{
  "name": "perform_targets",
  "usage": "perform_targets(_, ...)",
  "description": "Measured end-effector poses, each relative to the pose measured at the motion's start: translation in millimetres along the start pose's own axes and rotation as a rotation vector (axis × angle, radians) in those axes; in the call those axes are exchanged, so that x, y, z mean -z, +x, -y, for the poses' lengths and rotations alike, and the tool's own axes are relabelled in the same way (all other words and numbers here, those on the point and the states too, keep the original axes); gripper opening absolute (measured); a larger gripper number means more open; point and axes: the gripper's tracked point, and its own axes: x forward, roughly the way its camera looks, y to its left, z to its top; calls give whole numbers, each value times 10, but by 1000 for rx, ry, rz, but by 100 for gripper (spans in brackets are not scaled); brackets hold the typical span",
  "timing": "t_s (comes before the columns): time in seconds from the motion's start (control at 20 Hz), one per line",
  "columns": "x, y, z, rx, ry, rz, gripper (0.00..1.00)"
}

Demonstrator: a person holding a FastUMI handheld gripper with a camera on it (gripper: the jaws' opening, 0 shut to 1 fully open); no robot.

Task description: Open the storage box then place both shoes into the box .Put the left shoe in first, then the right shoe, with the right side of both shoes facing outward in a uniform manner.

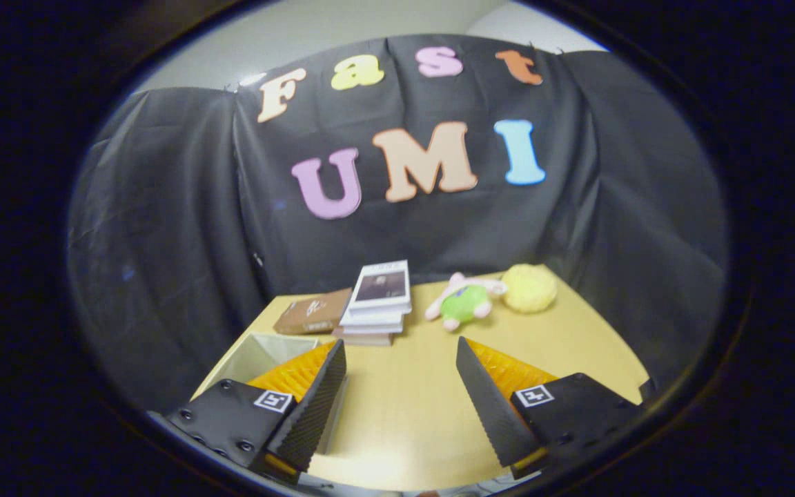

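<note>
My gripper (pixel 401 352) hangs above a light wooden table (pixel 577 345) with its two fingers spread wide apart and nothing between them. Behind and partly under the left finger (pixel 318 400) lies a pale grey box (pixel 266 352) with an open top; I see only its far corner and inner wall. The rest of that box is hidden by the finger.
Beyond the fingers, near the black cloth wall, stands a stack of books (pixel 377 304) with a brown book (pixel 311 314) lying beside it. A pink and green plush toy (pixel 465 302) and a yellow fluffy ball (pixel 530 287) lie to their right.
</note>
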Motion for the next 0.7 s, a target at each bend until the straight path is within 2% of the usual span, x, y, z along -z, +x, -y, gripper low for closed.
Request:
perform_targets(0.25, -397, -257, 276, 41, -39, 186, 100)
perform_targets(0.7, -426, -524, 550, 45, -91, 215, 100)
